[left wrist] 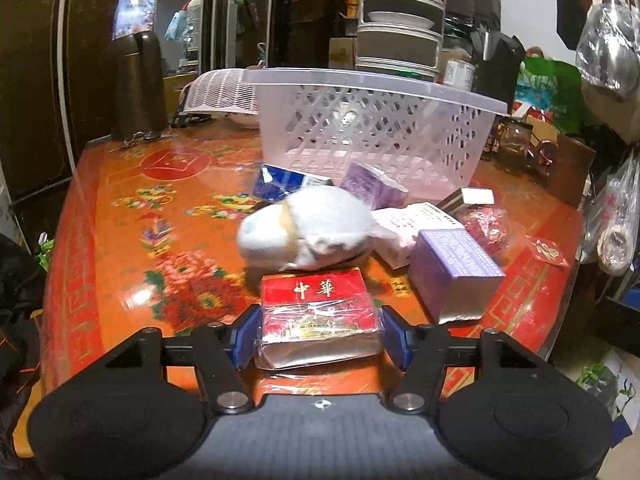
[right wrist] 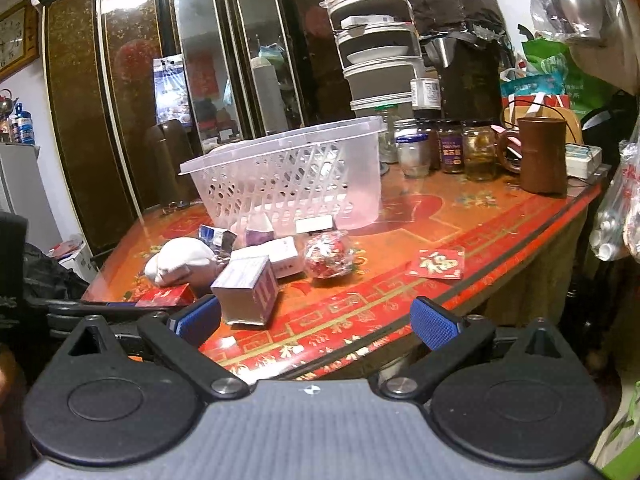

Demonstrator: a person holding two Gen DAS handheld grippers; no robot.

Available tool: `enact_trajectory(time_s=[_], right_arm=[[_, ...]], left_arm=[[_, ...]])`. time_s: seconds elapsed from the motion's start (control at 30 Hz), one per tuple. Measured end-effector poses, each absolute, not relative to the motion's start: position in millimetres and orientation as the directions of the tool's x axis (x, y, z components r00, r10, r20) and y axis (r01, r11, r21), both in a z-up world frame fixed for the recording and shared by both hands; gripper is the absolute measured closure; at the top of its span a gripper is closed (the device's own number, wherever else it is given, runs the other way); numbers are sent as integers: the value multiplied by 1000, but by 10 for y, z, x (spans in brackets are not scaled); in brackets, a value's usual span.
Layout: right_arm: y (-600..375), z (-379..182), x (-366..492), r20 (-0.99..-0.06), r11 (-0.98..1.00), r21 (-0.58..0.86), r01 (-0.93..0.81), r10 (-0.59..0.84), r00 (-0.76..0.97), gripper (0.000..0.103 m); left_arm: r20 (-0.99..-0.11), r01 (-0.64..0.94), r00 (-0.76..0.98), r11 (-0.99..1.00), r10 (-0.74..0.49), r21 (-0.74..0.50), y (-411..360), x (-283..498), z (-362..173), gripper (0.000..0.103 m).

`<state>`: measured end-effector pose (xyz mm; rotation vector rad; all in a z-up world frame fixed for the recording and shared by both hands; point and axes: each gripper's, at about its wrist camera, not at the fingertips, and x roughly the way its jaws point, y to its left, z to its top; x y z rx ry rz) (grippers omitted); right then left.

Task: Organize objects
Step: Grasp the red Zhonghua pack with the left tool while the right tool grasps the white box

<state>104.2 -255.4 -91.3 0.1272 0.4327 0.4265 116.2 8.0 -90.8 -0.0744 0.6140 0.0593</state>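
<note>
While clamping red cigarette pack (left wrist: 316, 316), left claw (left wrist: 316, 338) (blue-padded), basket (left wrist: 372, 136) beyond

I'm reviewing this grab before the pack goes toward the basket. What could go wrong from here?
1. The left gripper pinches the red cigarette pack only at its near end, over slick cellophane, so it may pivot or slip when lifted.
2. The white plush toy sits right behind the pack; a forward sweep could knock it.
3. The clear basket stands beyond a crowd of boxes, including the purple box, so a low carry could clip them.
</note>
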Motion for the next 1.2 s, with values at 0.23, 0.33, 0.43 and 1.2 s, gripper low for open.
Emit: enact_trajectory(time_s=[0.23, 0.33, 0.43, 1.2], right_arm=[[-2158, -1140, 1225, -351, 887, 192, -421, 463, 814, 0], [-2063, -1186, 1240, -322, 873, 206, -442, 487, 812, 1], [-1879, -1208, 1216, -312, 879, 127, -460, 476, 822, 11], [-2066, -1046, 1314, -311, 882, 78, -465, 465, 829, 59]], left_arm=[[-578, -75, 816, 995, 22, -69, 264, 1058, -896, 38], [-576, -72, 817, 995, 20, -68, 298, 1018, -900, 38], [-578, -78, 816, 995, 24, -69, 320, 1006, -902, 38], [-541, -82, 841, 994, 28, -76, 511, 959, -783, 37]])
